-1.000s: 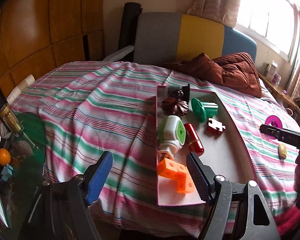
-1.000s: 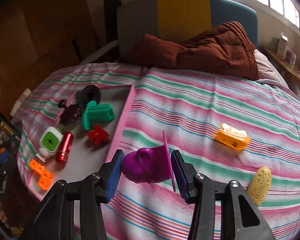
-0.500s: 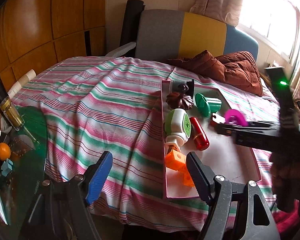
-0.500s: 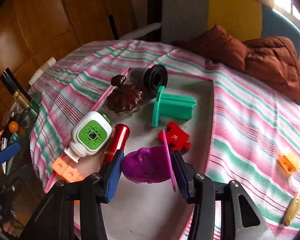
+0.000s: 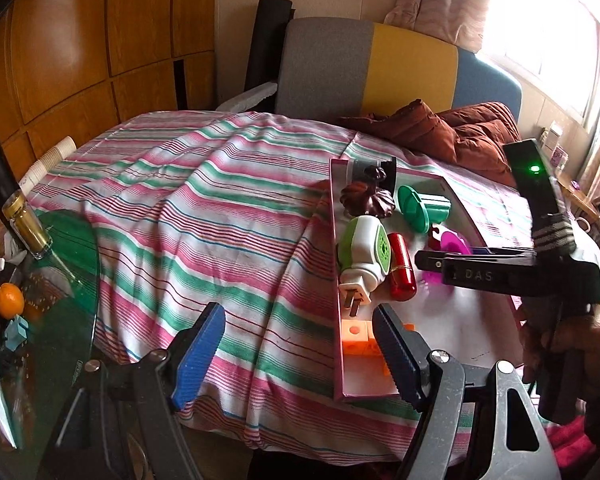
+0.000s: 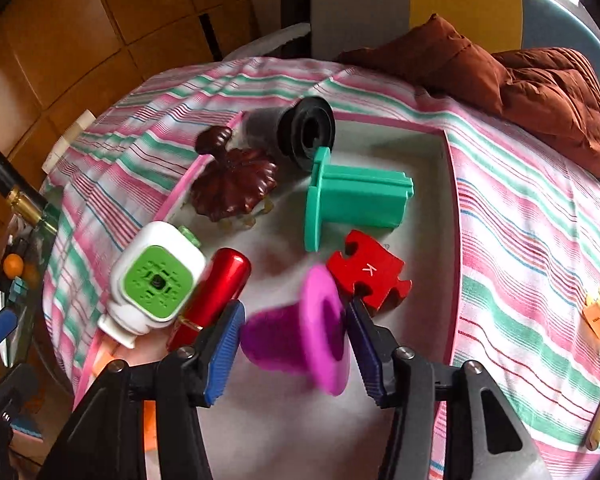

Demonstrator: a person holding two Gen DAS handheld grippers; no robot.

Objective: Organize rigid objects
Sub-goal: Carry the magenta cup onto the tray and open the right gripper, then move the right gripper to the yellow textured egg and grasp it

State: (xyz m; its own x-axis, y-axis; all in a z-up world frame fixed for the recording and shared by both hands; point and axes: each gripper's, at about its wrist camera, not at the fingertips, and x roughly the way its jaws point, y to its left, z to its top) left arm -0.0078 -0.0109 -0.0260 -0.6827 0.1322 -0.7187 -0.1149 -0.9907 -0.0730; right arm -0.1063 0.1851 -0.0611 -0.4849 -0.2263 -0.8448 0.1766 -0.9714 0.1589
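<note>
Right gripper point(image 6: 296, 354): fingers spread, purple cup point(image 6: 300, 336) loose between them, over the tray point(image 6: 450, 184).
Left gripper point(image 5: 300, 354): fingers released, empty.
Risk: cup may roll into the red puzzle piece point(image 6: 366, 276).

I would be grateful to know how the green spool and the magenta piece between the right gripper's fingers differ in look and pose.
The green spool is teal with a ribbed, squared body; the magenta piece is purple-pink with a rounded body. The green spool lies apart from any gripper, while the magenta piece sits, motion-blurred, between the fingers of the right gripper. The green spool looks larger. Both have a wide round flange and are over the pink-edged tray.
</note>
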